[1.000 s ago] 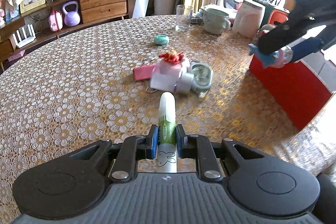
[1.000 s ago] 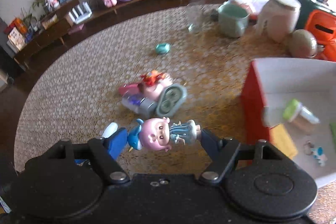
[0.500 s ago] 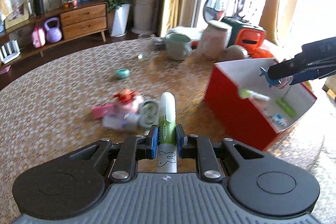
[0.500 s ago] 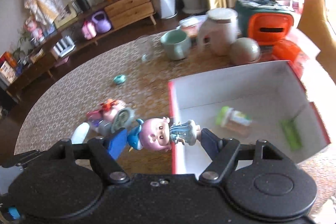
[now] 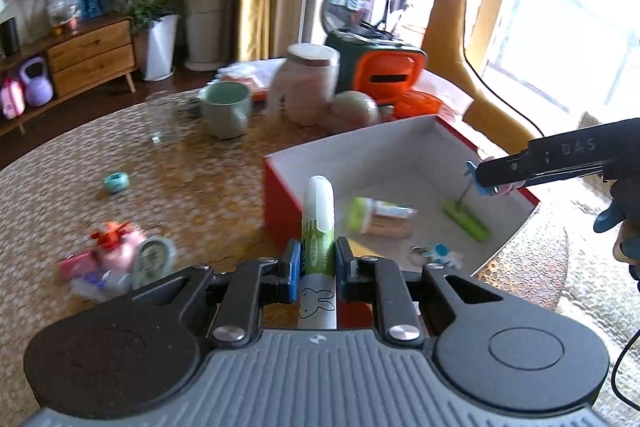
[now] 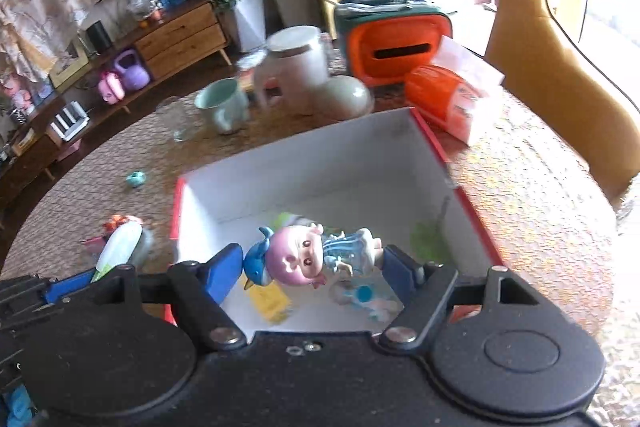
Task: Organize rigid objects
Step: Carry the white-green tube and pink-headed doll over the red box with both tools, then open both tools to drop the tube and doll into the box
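On the left, the left gripper pinches a white-and-green tube at mid-body, near the red box; it looks light, stiff and smooth. On the right, the right gripper clamps a small hard doll end to end over that box, which holds a green-capped bottle, a green strip and a keychain.

My way into the red box is open from above. Its floor already carries a green bottle, a green stick and a keychain; bare floor remains at the far side.
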The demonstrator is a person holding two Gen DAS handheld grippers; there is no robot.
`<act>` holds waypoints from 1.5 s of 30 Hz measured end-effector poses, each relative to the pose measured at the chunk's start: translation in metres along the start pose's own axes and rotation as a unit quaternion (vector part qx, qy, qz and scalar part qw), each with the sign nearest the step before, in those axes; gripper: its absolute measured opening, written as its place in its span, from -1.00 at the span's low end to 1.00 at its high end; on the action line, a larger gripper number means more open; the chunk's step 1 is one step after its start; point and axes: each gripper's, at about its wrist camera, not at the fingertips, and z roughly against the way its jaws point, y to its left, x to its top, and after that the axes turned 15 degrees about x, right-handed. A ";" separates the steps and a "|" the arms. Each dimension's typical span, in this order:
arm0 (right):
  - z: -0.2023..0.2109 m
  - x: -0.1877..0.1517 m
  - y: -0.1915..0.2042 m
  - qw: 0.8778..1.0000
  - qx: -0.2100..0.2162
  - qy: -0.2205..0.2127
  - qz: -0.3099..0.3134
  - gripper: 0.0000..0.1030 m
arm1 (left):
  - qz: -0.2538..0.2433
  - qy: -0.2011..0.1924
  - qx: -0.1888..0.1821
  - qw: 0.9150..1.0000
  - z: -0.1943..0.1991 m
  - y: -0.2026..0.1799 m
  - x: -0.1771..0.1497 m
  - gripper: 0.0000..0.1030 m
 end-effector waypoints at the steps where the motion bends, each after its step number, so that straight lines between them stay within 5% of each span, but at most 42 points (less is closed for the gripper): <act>1: 0.002 -0.001 -0.005 1.000 -0.002 0.002 -0.001 0.47 | -0.004 0.001 -0.003 1.000 -0.003 -0.007 0.003 -0.67; 12: -0.015 -0.001 -0.043 0.999 -0.014 0.037 0.035 0.47 | -0.018 0.039 -0.033 0.999 -0.046 -0.070 0.034 -0.67; 19: -0.050 -0.010 -0.048 0.990 -0.046 0.082 0.109 0.46 | -0.031 0.069 -0.027 0.997 -0.088 -0.095 0.042 -0.67; 31: -0.090 -0.023 -0.052 0.971 -0.051 0.155 0.175 0.46 | -0.069 0.112 -0.075 0.988 -0.131 -0.136 0.039 -0.67; 45: -0.094 -0.030 -0.047 0.964 -0.059 0.159 0.206 0.39 | -0.098 0.177 -0.066 0.977 -0.171 -0.158 0.037 -0.67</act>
